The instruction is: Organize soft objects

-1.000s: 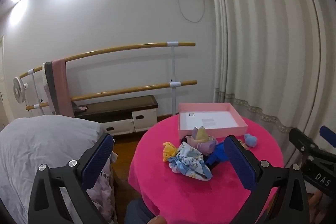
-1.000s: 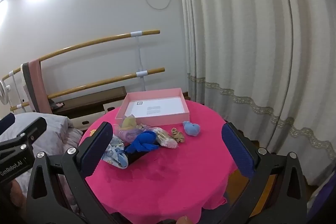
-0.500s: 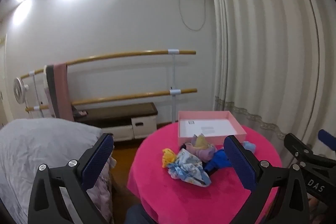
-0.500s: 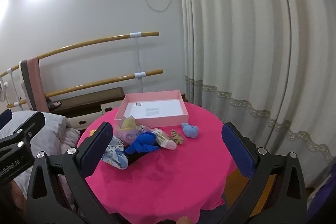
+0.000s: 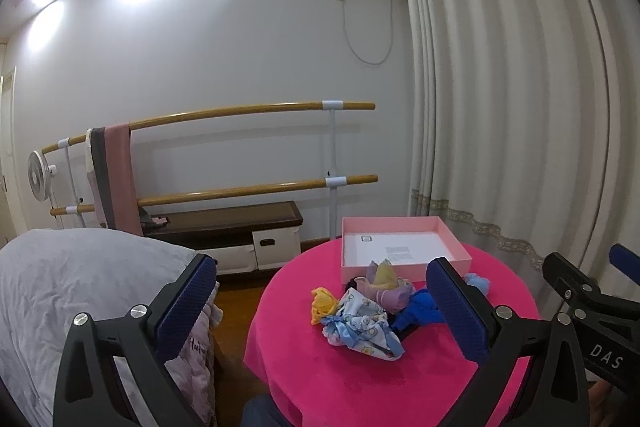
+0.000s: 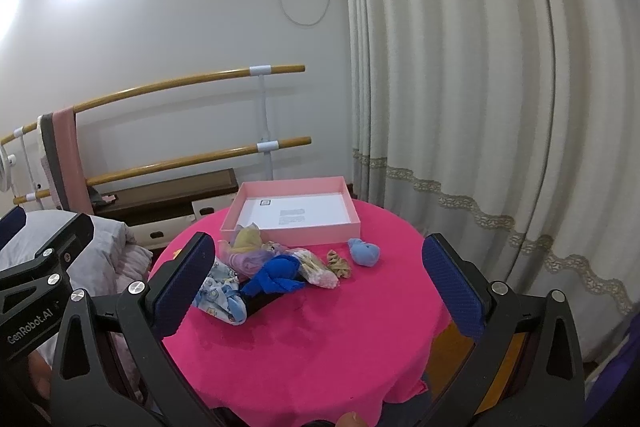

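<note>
Two hand-held grippers held above a pink round table (image 5: 360,379) with a heap of small soft items.

Left wrist view: the left gripper (image 5: 320,307) is wide open and holds nothing. On the table a crumpled heap touches itself: a yellow piece (image 5: 323,301), a blue-print cloth (image 5: 362,327), a lilac bundle (image 5: 386,289), a deep blue cloth (image 5: 420,309). Just behind lies a shallow pink box (image 5: 404,249) with a white floor. A bed (image 5: 72,279) shows only here.
Right wrist view: the right gripper (image 6: 318,279) is also wide open and holds nothing. Only here, a pale blue ball (image 6: 364,251) and a tan scrunchie (image 6: 339,264) lie apart from the heap. Curtains (image 6: 480,87) hang right.
</note>
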A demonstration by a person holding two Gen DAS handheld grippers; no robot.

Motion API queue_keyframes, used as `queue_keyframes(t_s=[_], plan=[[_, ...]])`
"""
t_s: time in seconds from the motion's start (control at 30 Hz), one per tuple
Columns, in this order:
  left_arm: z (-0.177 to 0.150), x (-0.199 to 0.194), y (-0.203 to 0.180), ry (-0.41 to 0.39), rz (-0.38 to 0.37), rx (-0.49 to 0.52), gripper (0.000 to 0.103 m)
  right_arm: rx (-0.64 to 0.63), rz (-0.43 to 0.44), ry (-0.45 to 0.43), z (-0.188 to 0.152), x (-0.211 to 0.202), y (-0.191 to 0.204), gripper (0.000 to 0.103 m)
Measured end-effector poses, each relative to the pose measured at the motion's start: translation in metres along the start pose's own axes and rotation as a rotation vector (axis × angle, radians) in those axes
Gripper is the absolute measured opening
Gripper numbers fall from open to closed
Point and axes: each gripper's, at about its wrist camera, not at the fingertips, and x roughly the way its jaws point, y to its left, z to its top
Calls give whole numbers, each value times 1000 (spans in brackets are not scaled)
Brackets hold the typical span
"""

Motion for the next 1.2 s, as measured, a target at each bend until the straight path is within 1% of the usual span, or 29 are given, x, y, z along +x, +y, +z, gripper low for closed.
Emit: queue_keyframes(t_s=[0.87,1.2], plan=[[-9,3,-1,-8,-1,-6,103,12,-3,-9,-4,2,1,103],[-16,20,0,36,4,-12,103,2,-8,14,-7,15,2,103]])
